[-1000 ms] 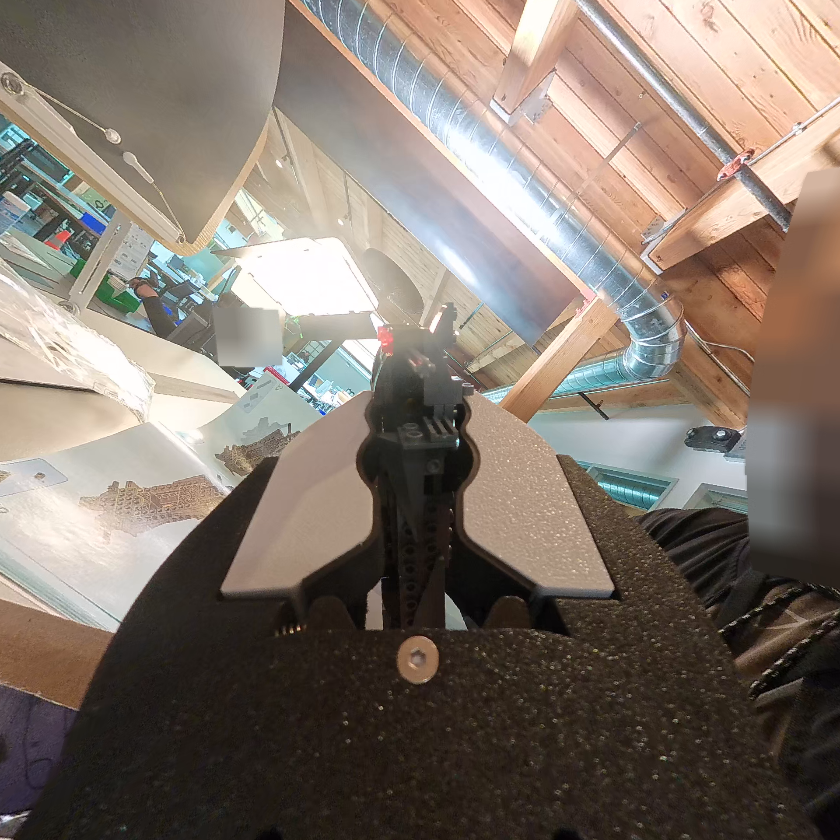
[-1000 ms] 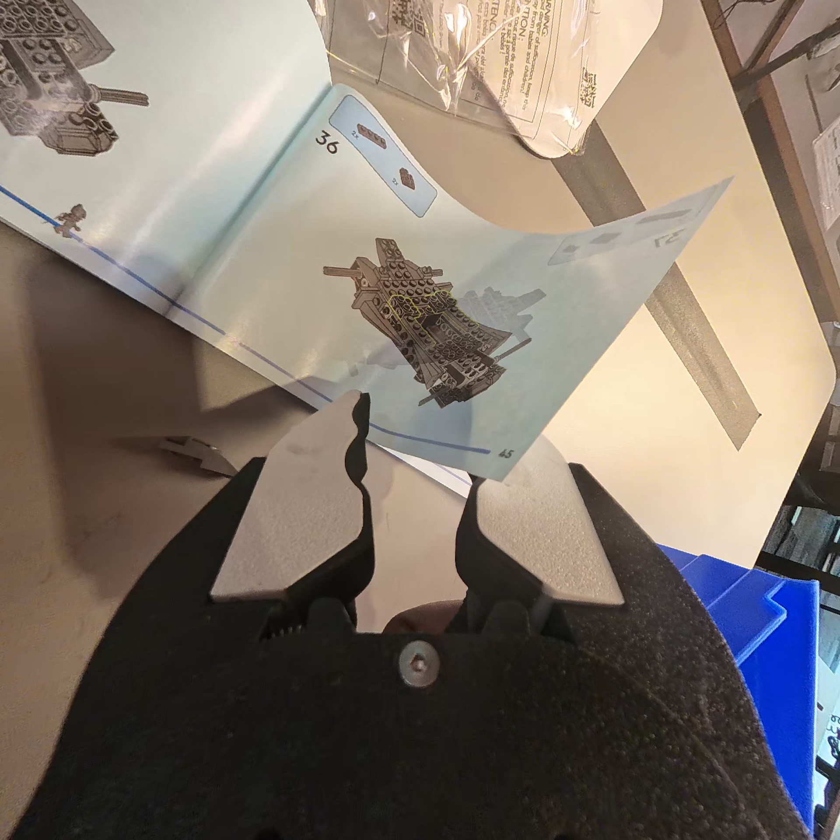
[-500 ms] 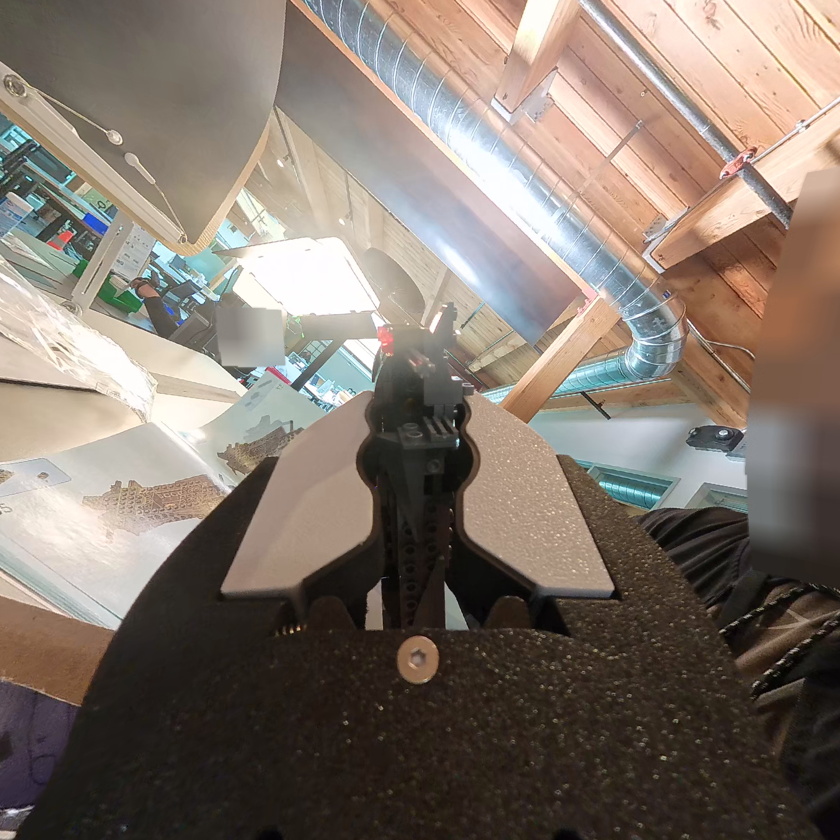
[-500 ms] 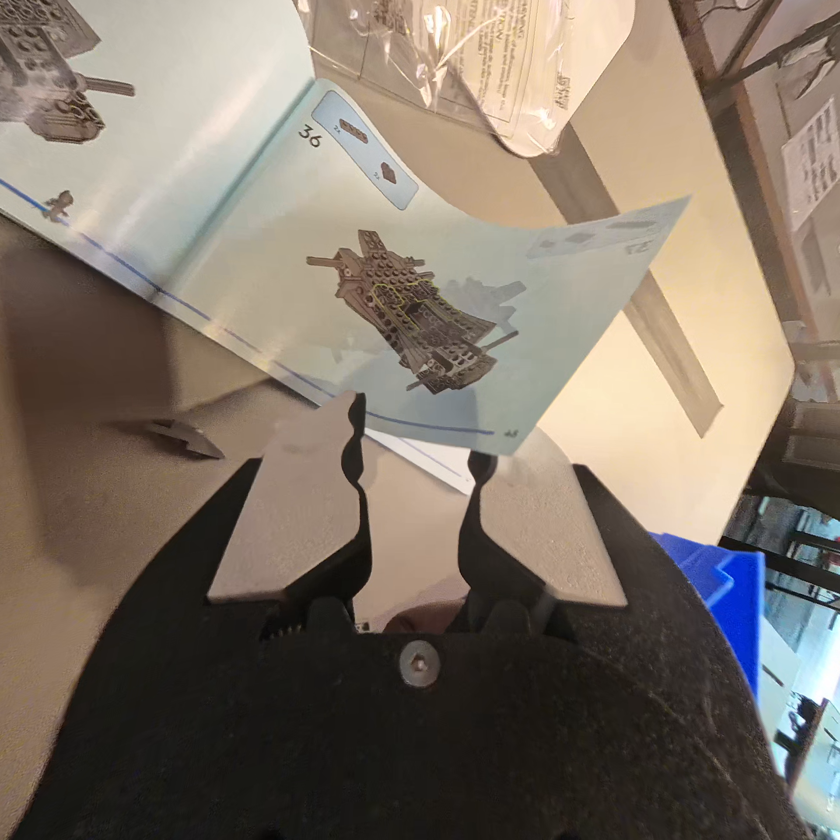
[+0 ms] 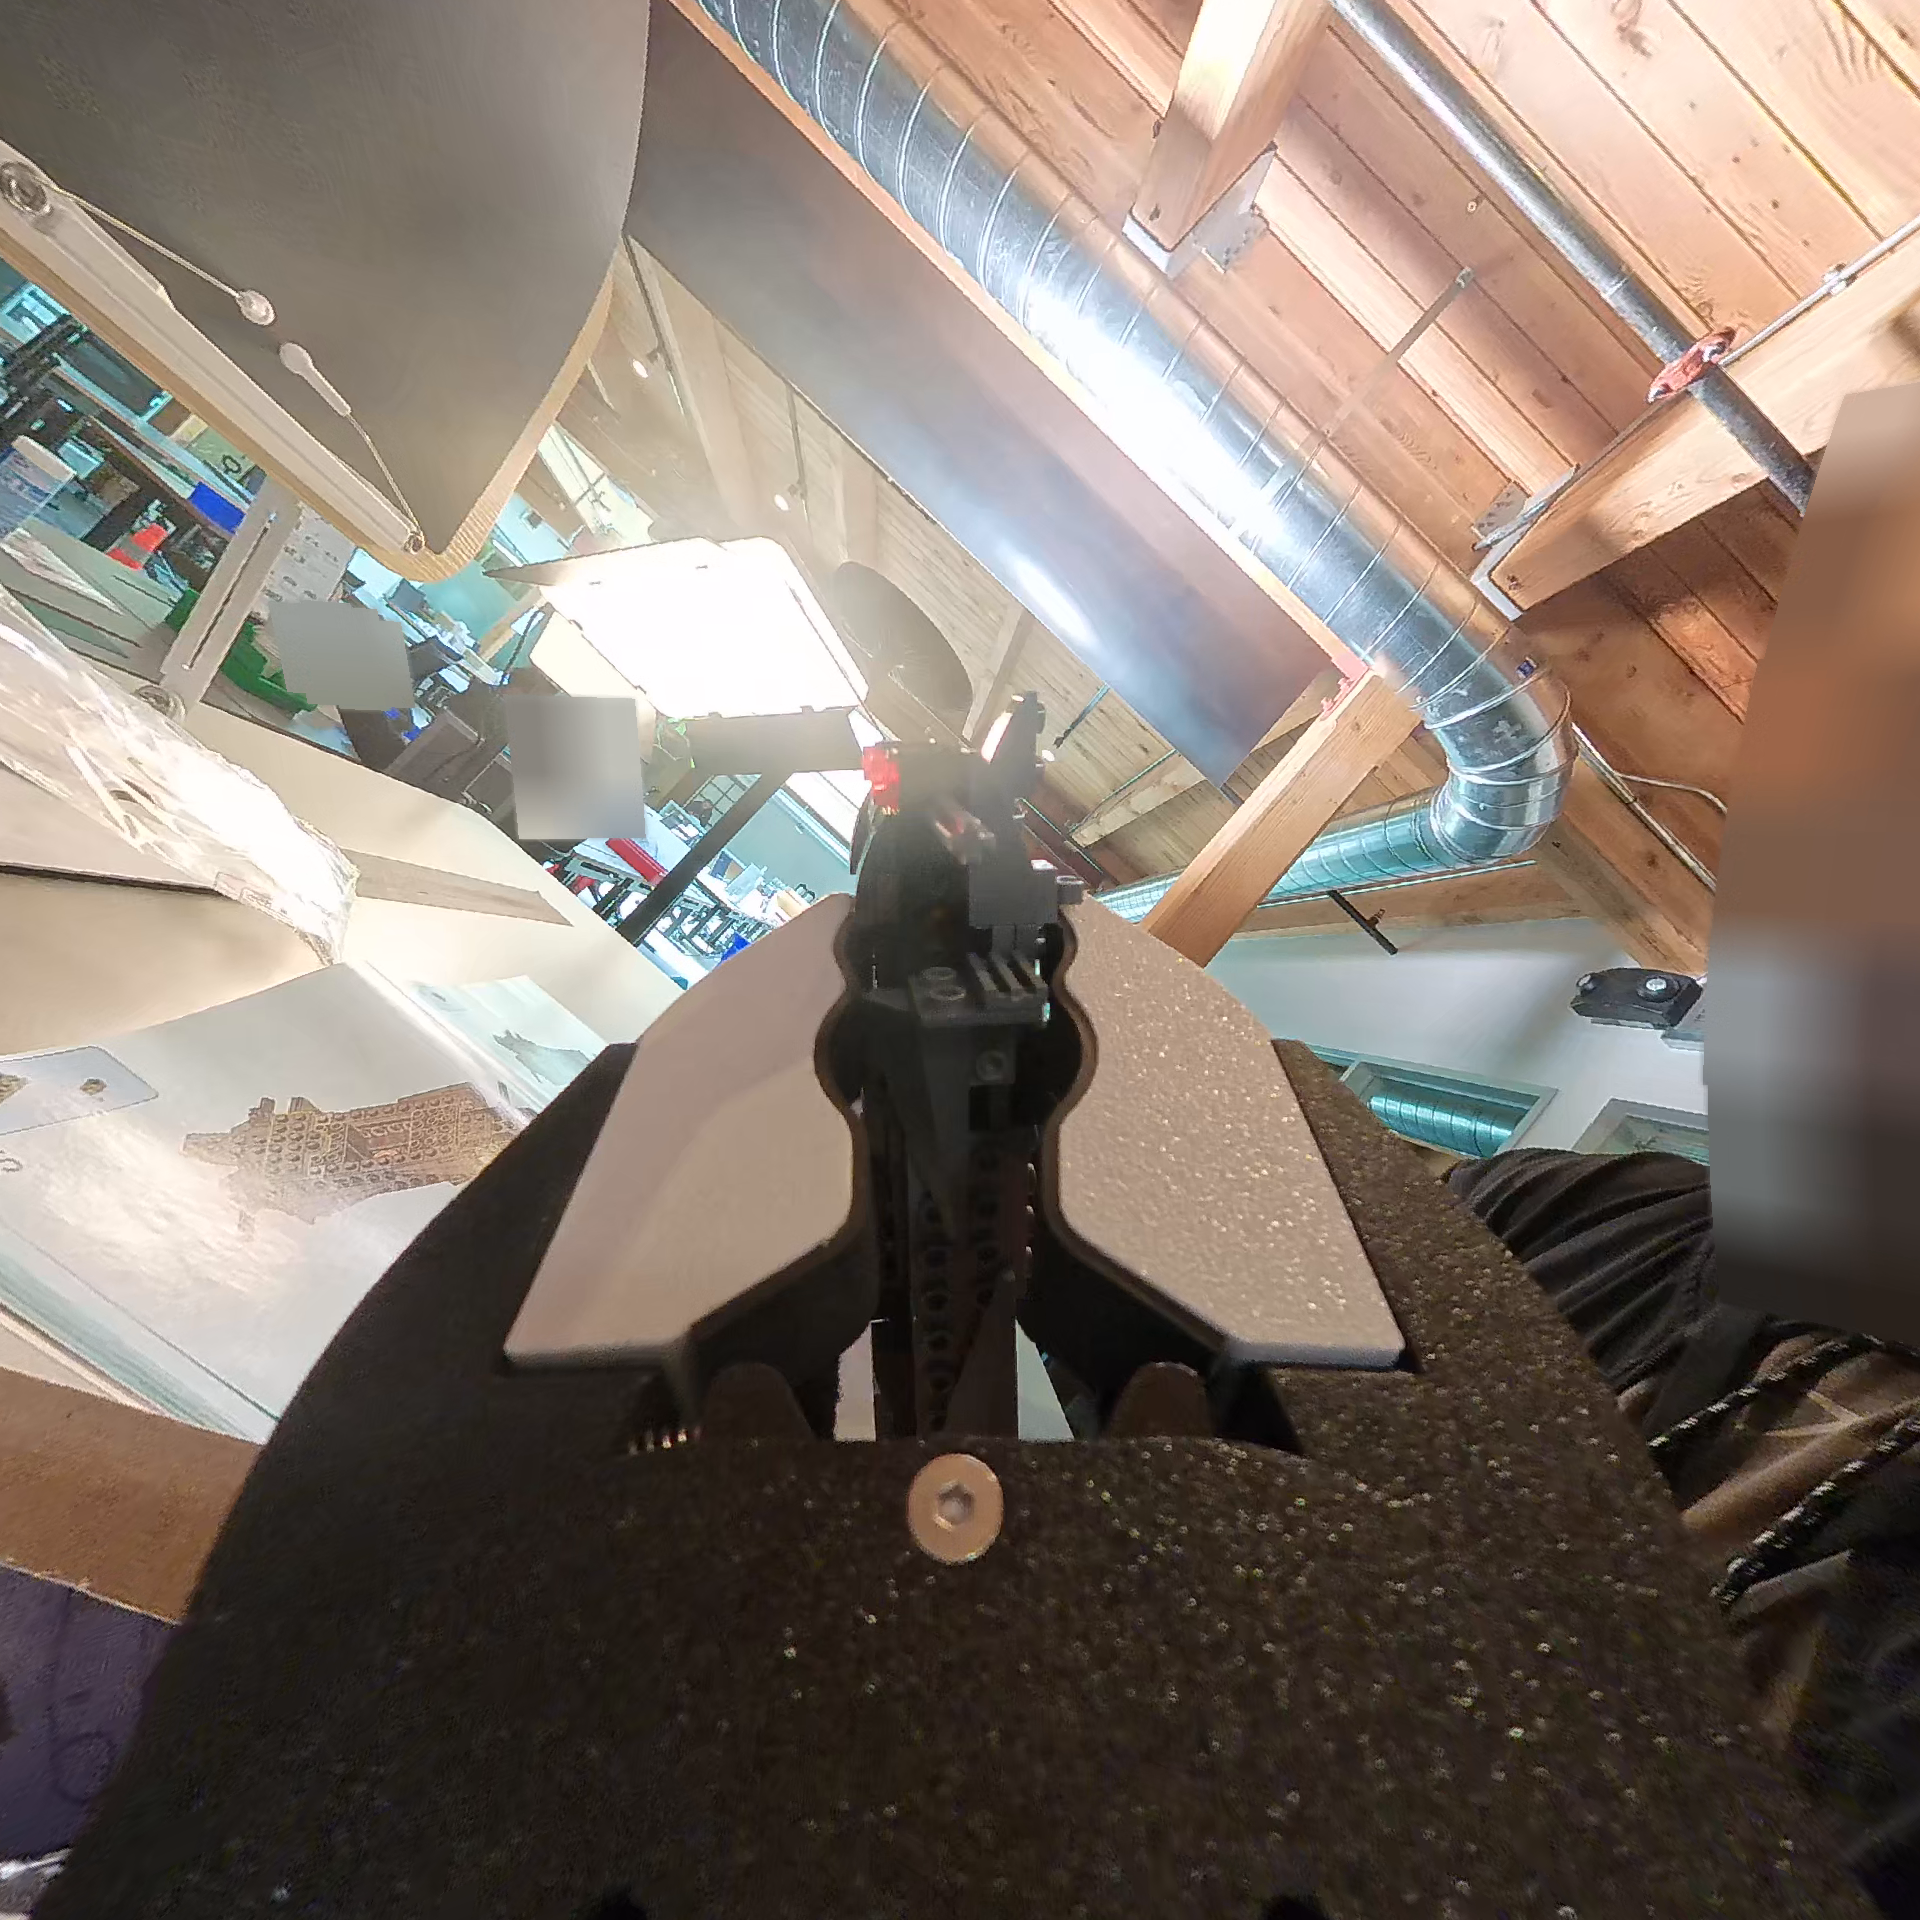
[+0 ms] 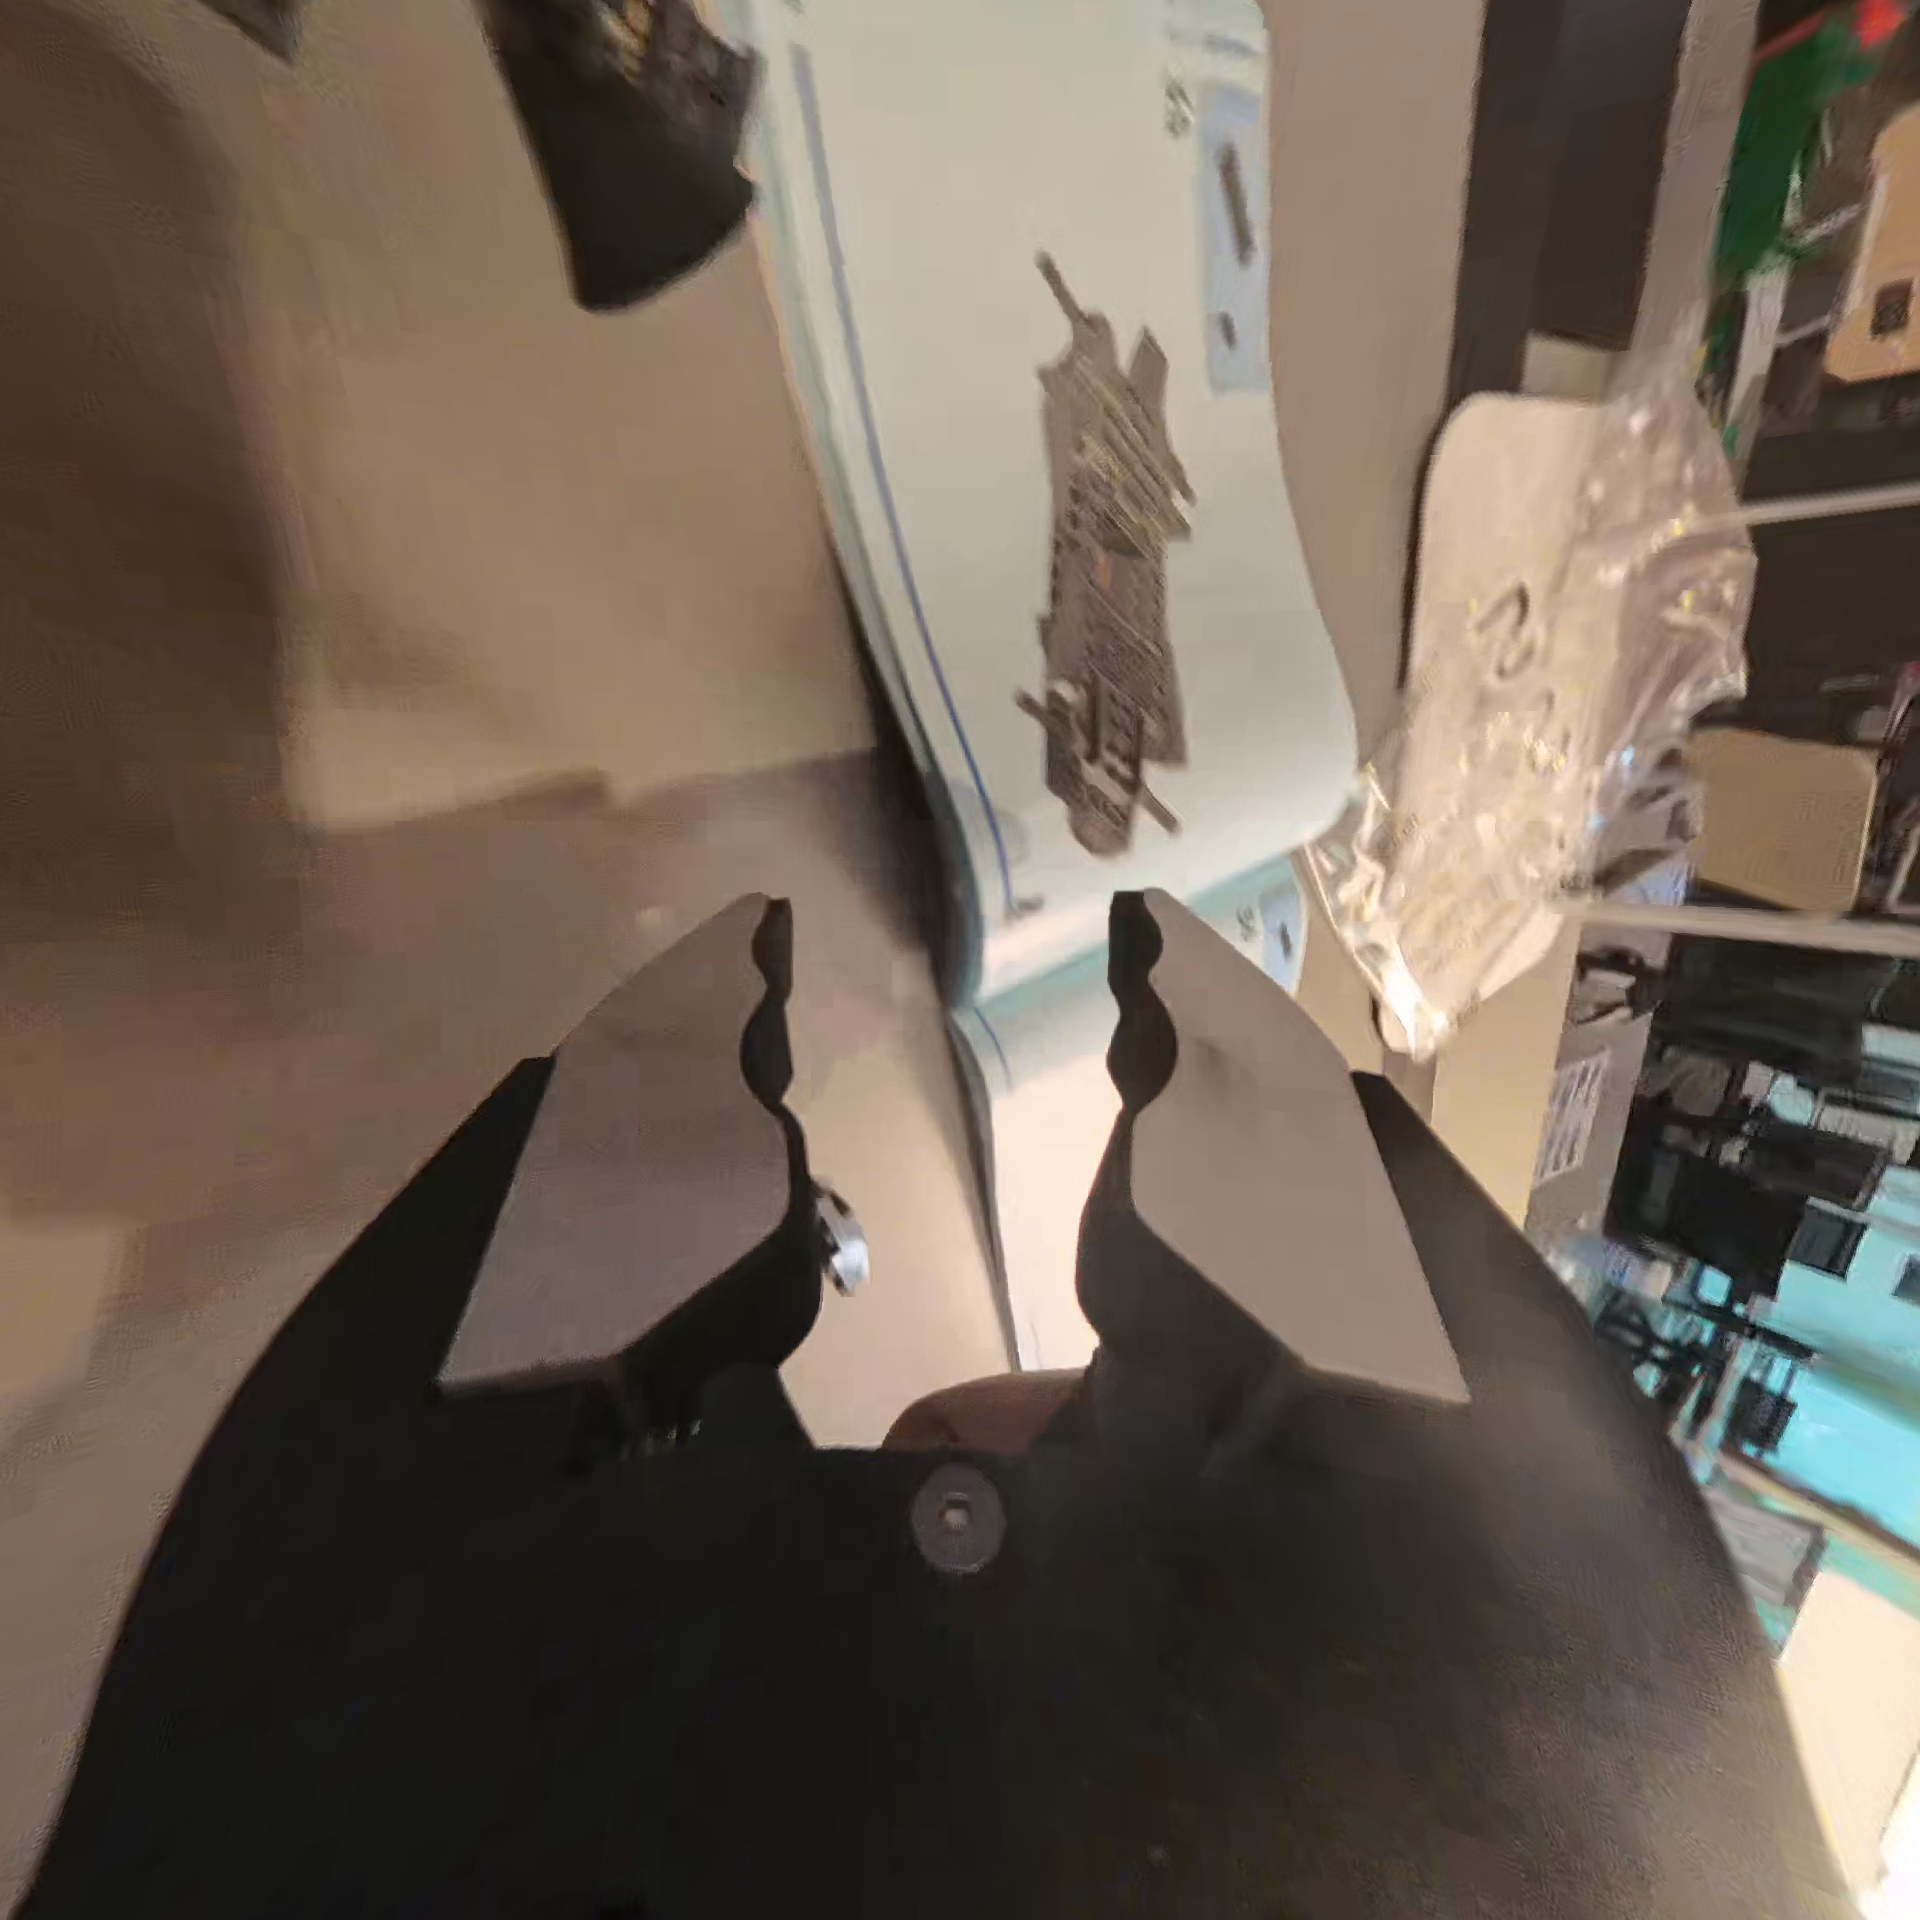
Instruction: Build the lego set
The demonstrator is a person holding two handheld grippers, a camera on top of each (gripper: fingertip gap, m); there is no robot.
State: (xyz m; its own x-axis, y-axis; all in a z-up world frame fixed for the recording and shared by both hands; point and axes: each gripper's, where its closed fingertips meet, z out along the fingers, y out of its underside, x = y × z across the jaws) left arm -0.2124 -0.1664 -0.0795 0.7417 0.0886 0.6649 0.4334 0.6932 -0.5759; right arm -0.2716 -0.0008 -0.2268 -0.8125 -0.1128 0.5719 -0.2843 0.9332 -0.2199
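- A dark grey brick-built model [image 5: 951, 1039], long and narrow with small red pieces at its far tip, stands at frame centre, clamped between the left gripper [image 5: 951, 935] pads.
- A pale blue instruction booklet [image 6: 1039, 468] lies open, upper centre, pages curling.

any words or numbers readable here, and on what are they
Nothing reads clearly.
Instruction booklet: small marks at the page corners and part boxes, too blurred to read.
Clear plastic bag: print, too blurred to read.
Dark brick model clamped in the left gripper: no writing visible.
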